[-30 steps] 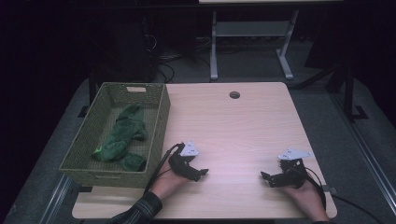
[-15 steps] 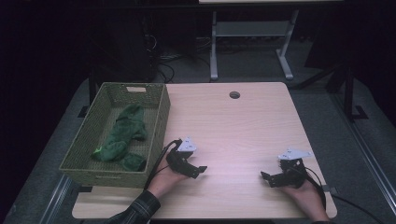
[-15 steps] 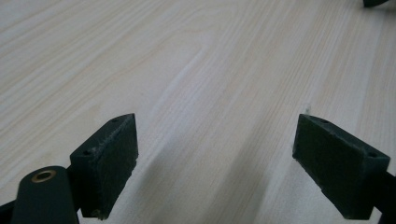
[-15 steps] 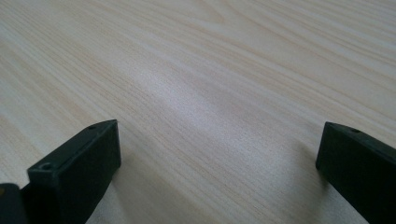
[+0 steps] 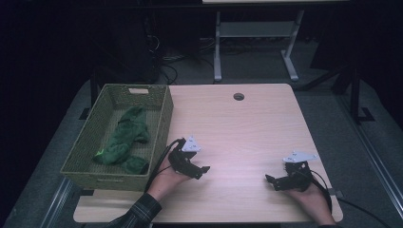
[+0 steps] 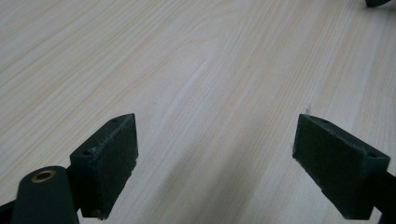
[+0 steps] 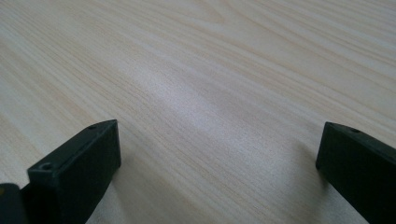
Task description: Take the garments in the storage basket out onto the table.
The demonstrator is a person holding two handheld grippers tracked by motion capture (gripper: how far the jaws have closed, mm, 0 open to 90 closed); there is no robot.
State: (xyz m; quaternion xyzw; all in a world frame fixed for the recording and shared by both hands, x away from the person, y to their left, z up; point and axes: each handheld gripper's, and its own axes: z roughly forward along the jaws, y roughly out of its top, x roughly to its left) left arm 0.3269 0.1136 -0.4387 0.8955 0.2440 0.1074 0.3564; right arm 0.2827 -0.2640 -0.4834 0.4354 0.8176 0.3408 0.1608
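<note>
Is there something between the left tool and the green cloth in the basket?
Yes: the basket's near right wall stands between the left tool and the green cloth, so the tool must go over it.

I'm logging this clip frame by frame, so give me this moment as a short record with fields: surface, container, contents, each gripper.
surface: light wooden table, round hole near its far edge
container: green woven basket on the table's left part
contents: green cloth, crumpled, lying inside the basket
left gripper: open, holds nothing, low over bare wood just right of the basket
right gripper: open, holds nothing, low over bare wood near the table's right front
between jaws: bare wood in both gripper views
</note>
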